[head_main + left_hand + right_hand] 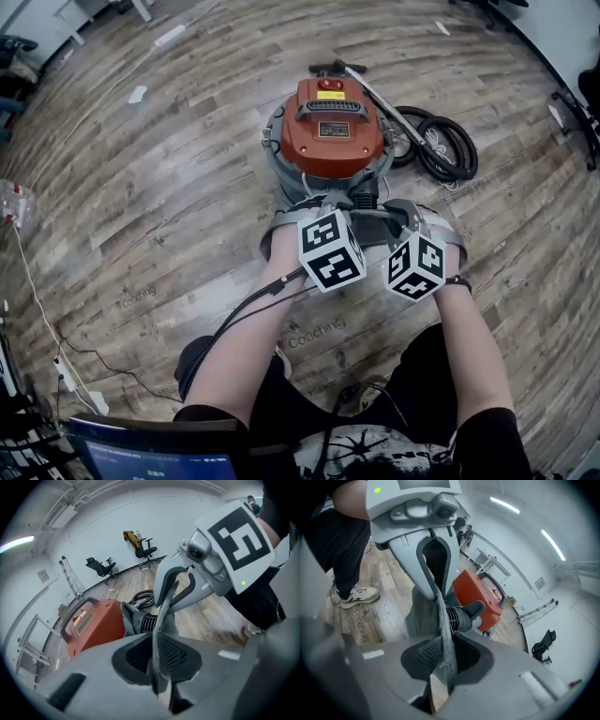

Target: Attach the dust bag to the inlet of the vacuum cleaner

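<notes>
I have both claws down at the near side of the round vacuum cleaner with the orange-red top and grey drum (330, 131), which stands on the wood-plank floor (169, 187).

My left claw (157, 660) is nearly closed, its jaws pinching a thin fold of the grey cloth dust bag (161, 616). The cloth runs straight up from my jaws towards the ribbed black inlet (146, 620) on the vacuum's side. My right claw (445, 660) is just as narrow and grips another fold of the same cloth, which hangs as a limp grey strip between its pads. From that side the inlet's ribbed collar and black fitting sit just behind the cloth. I cannot tell whether the bag's mouth is seated on the inlet.

In the head view the two claws stand close together, angled down, with their black-and-white marker cubes (330, 248) side by side. The grey cloth spreads out around them on both sides, low against the drum.

A coiled black hose (441, 141) lies on the floor to the right of the vacuum, touching its base. An open laptop (155, 450) shows at the lower left edge, and thin cables trail across the planks nearby.
</notes>
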A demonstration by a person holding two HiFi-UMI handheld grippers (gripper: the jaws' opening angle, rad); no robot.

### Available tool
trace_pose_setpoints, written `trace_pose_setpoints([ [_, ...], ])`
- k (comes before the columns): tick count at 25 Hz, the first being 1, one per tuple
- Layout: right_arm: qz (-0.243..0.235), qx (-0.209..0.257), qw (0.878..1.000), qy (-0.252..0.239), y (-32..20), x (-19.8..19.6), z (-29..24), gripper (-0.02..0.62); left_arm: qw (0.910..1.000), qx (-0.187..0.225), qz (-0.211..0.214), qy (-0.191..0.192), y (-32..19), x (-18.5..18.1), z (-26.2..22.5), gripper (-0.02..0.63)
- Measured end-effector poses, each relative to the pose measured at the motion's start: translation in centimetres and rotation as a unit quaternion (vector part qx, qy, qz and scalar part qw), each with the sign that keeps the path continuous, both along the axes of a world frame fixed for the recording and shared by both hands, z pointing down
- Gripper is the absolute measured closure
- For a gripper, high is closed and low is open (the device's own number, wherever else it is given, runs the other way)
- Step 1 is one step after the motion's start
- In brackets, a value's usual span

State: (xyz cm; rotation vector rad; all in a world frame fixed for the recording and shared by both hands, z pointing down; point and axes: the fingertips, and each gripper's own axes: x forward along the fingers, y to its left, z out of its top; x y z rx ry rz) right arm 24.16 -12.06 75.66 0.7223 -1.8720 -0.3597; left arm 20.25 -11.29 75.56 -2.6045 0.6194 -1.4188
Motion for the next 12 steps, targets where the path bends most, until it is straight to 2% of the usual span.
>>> trace_pose_setpoints([
  [6, -0.044, 0.011, 0.997, 0.064, -0.3, -1.5, -0.9, 0.531, 0.9996, -0.021, -0.017, -0.007, 0.0, -1.0, 1.2, 0.574],
  [8, -0.035, 0.010, 0.998, 0.058, -0.5, -1.3, -0.9, 0.531, 0.9998, -0.008, -0.013, -0.009, -0.3, -0.9, 1.0, 0.574],
  [12, 0.018, -0.005, 1.000, 0.005, -0.9, 0.4, 0.3, 0.529, 0.9999, 0.010, -0.005, 0.009, -0.6, 0.5, 0.2, 0.572],
])
